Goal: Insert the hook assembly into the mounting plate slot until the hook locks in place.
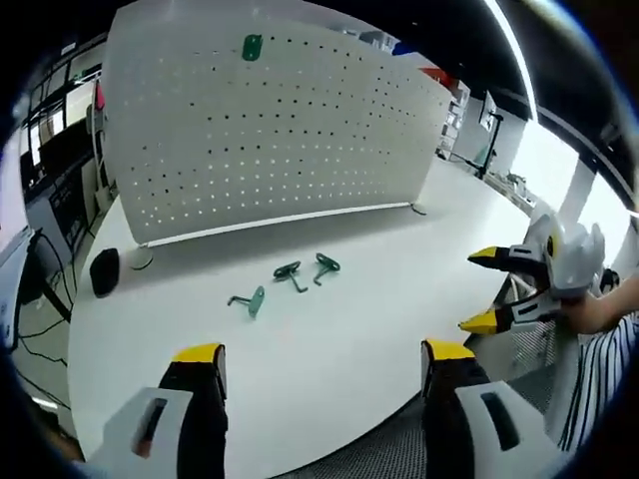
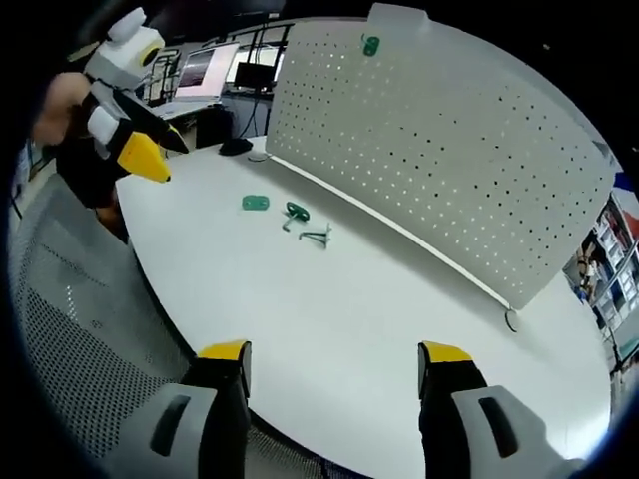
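In the left gripper view, the left gripper [image 1: 321, 357] rises from the bottom edge with its yellow-tipped fingers [image 1: 198, 355] spread wide and nothing between them, above the near edge of the white worktop [image 1: 379, 299]. Three green hook pieces lie loose on the worktop ahead: the left hook [image 1: 250, 300], the middle hook [image 1: 290, 272] and the right hook [image 1: 323, 265], the last two close together and the first just apart from them. Behind them stands the white perforated mounting plate [image 1: 270, 130], upright across the worktop, with one green mounted hook [image 1: 252, 46] fixed near its top edge. A dark object [image 1: 104, 271] sits on the worktop by the plate's left foot. The right gripper [image 1: 494, 289] comes in from the right, held in a person's hand [image 1: 599, 311], its fingers apart and empty.

In the right gripper view, the right gripper [image 2: 334, 357] shows its own fingers [image 2: 225, 351] wide apart and empty over the worktop [image 2: 379, 319]. The three green pieces lie ahead in a short row: a flat one [image 2: 256, 204], then one [image 2: 296, 213], then another [image 2: 318, 237], all near the foot of the mounting plate [image 2: 449, 140]. The mounted hook [image 2: 370, 45] sits near the plate's top. The left gripper [image 2: 140, 140] hangs at upper left, well apart from the hooks; how far its fingers are spread cannot be told here.
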The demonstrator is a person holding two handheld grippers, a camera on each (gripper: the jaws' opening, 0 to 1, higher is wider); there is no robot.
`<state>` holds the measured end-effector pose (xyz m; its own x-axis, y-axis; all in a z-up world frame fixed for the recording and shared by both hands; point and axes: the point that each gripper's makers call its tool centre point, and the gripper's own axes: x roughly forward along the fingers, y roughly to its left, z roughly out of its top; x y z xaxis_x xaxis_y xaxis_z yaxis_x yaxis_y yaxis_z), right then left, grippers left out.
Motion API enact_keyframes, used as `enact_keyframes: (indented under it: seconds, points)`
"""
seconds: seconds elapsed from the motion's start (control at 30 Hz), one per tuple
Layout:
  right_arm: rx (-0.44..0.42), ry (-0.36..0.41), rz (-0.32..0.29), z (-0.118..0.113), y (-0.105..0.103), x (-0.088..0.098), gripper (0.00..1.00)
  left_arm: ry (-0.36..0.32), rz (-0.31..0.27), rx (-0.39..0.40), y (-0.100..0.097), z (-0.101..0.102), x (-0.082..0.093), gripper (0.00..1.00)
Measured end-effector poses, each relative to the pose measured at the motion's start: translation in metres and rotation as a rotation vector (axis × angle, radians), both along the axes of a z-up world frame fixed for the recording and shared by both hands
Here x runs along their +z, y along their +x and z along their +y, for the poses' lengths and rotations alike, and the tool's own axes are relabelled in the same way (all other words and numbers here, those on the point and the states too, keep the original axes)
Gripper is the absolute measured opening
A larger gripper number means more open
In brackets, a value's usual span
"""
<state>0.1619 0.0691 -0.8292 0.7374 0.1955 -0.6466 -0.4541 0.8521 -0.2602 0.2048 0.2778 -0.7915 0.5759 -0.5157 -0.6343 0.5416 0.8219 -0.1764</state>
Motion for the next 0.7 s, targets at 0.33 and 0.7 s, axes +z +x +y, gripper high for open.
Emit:
enact_keyframes:
  seconds: [0.33,0.7]
  points:
    - [0.003,-0.016,0.022,-0.001,-0.002,-0.004,0.63,0.01,0.002,-0.052,0.015,-0.009,-0.01,0.78]
    - [-0.008,0.002,0.016,-0.002,0.001,-0.002,0.61,0.017,-0.027,-0.145,0.052,-0.026,-0.016,0.75]
